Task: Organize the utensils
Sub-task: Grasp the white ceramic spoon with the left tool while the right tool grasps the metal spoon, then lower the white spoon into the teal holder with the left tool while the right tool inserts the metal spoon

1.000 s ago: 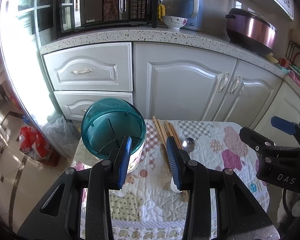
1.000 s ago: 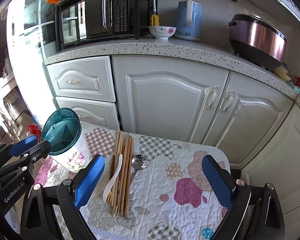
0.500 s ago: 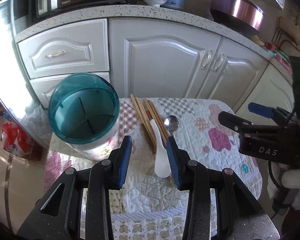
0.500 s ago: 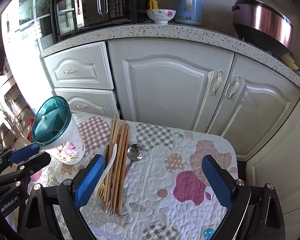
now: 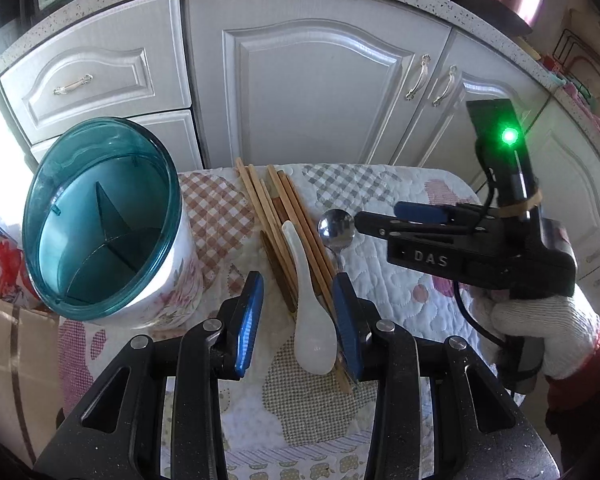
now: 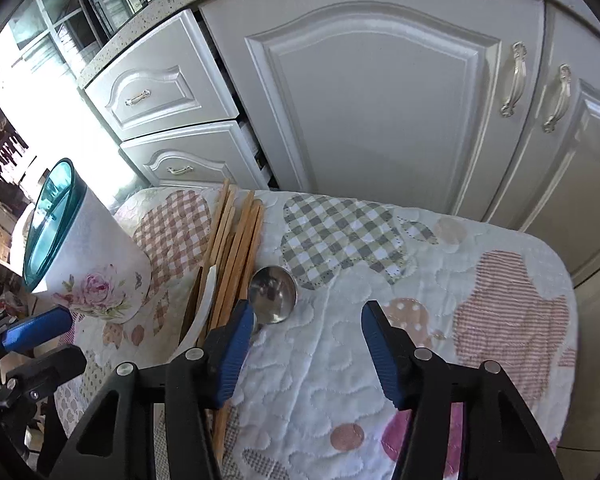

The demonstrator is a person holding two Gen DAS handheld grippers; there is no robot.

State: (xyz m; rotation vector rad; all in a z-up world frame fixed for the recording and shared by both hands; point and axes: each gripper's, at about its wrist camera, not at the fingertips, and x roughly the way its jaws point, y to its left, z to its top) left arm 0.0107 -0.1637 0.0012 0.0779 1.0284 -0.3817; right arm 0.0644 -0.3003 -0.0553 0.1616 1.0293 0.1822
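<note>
Utensils lie in a row on the quilted tabletop [image 5: 400,280]: chopsticks [image 5: 276,216], a white spoon [image 5: 312,332] and a metal spoon [image 5: 336,230], right of the teal holder [image 5: 100,216]. In the left view the left tool [image 5: 298,318] has its jaws apart around the white spoon, not pressing it.

In the right view the right tool [image 6: 306,344] has just been closing; its jaws are apart with only quilt between, the metal spoon [image 6: 272,294] just beside the left finger.

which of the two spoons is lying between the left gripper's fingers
The white ceramic spoon. Its bowl sits between the left gripper pads, untouched. The metal spoon lies further right, near the right gripper.
</note>
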